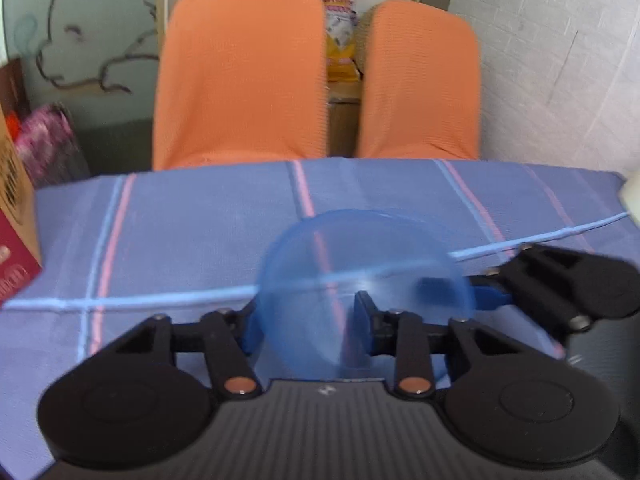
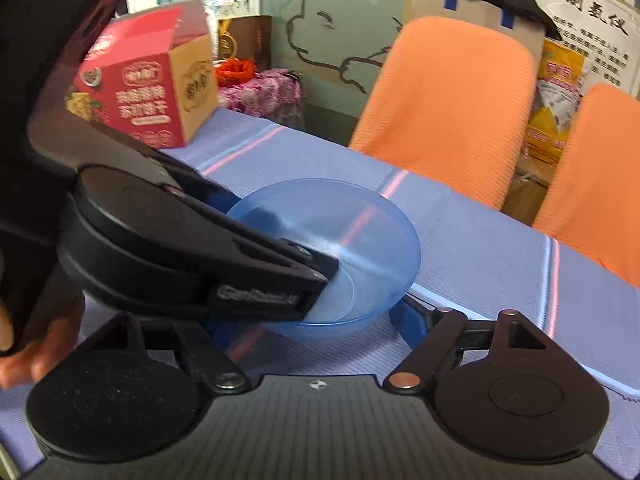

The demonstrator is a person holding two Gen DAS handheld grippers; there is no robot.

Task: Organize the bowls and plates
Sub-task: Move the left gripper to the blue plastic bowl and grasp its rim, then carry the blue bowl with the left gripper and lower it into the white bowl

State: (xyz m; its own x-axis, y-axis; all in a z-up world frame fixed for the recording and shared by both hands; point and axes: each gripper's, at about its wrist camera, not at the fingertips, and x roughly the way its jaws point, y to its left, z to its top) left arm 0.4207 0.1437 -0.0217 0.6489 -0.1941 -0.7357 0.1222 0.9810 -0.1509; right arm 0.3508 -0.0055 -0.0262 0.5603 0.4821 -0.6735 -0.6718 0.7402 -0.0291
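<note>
A see-through blue bowl (image 1: 360, 252) stands on the blue striped tablecloth (image 1: 180, 240). My left gripper (image 1: 308, 316) is open and straddles the bowl's left rim: one finger is inside the bowl and the blue-padded finger is outside. In the right wrist view the left gripper (image 2: 276, 236) reaches in from the left over the bowl (image 2: 360, 232). My right gripper (image 2: 316, 324) is open, with its fingers spread wide on either side of the bowl's near wall. In the left wrist view the right gripper (image 1: 464, 290) sits at the bowl's right rim.
A red and brown carton (image 2: 136, 92) stands at the table's left end. Two orange-covered chairs (image 1: 240, 72) (image 1: 420, 80) stand behind the table's far edge. A hand (image 2: 24, 356) holds the left gripper. A pale object (image 1: 632, 196) shows at the right edge.
</note>
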